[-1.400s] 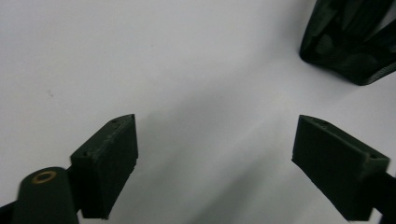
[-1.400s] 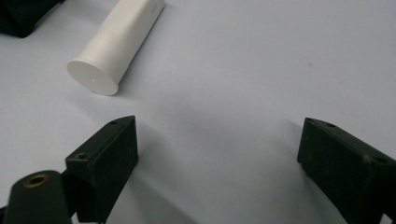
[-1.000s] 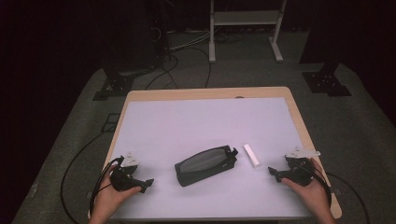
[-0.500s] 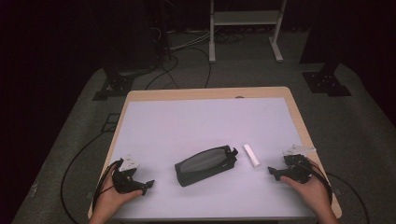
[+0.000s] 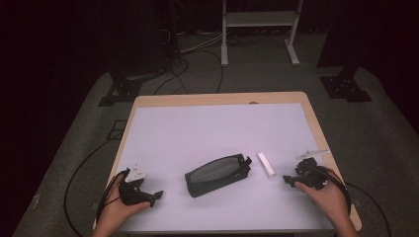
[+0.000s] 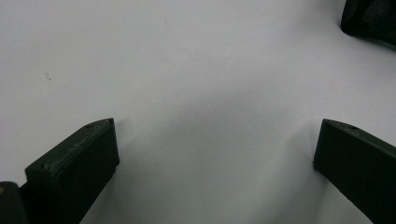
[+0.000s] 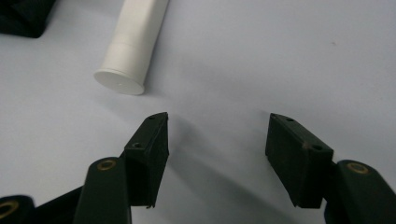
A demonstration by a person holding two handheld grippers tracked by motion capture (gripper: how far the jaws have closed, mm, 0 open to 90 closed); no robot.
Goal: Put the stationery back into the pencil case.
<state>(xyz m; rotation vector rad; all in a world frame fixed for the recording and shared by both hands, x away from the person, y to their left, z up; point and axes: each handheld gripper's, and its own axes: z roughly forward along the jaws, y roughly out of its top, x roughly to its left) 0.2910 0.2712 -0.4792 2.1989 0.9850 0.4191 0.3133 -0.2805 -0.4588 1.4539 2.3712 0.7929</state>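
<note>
A: State the main item and its position.

B: A dark zippered pouch (image 5: 218, 174) lies flat on the white table surface (image 5: 197, 133), near the front edge and roughly midway between the two grippers. It is elongated and set at a slant, its right end farther from the person than its left. The upper face reads as a grey, mesh-like panel; the ends and border are black. A small tab or pull projects at the right end, though the high view is too coarse to confirm what it is.

A: Adjacent items?

B: A white tube (image 5: 266, 164) with a flat cap lies just beside the pouch's right end, apart from it. In the right gripper view the tube (image 7: 135, 43) has its cap end toward the jaws, ahead of the left-hand one, not touching it.

A: Right gripper condition?

B: The right gripper (image 5: 291, 179) rests low over the table to the right of the tube, held by the person's right hand (image 5: 328, 197). In its own view (image 7: 217, 122) the jaws stand apart with bare table between them.

A: Left gripper condition?

B: The left gripper (image 5: 154, 196) sits near the front left corner, well apart from the pouch, held by the left hand (image 5: 117, 213). In its own view (image 6: 215, 123) the jaws are spread wide over bare table; a corner of the pouch (image 6: 370, 21) shows at upper right.
</note>
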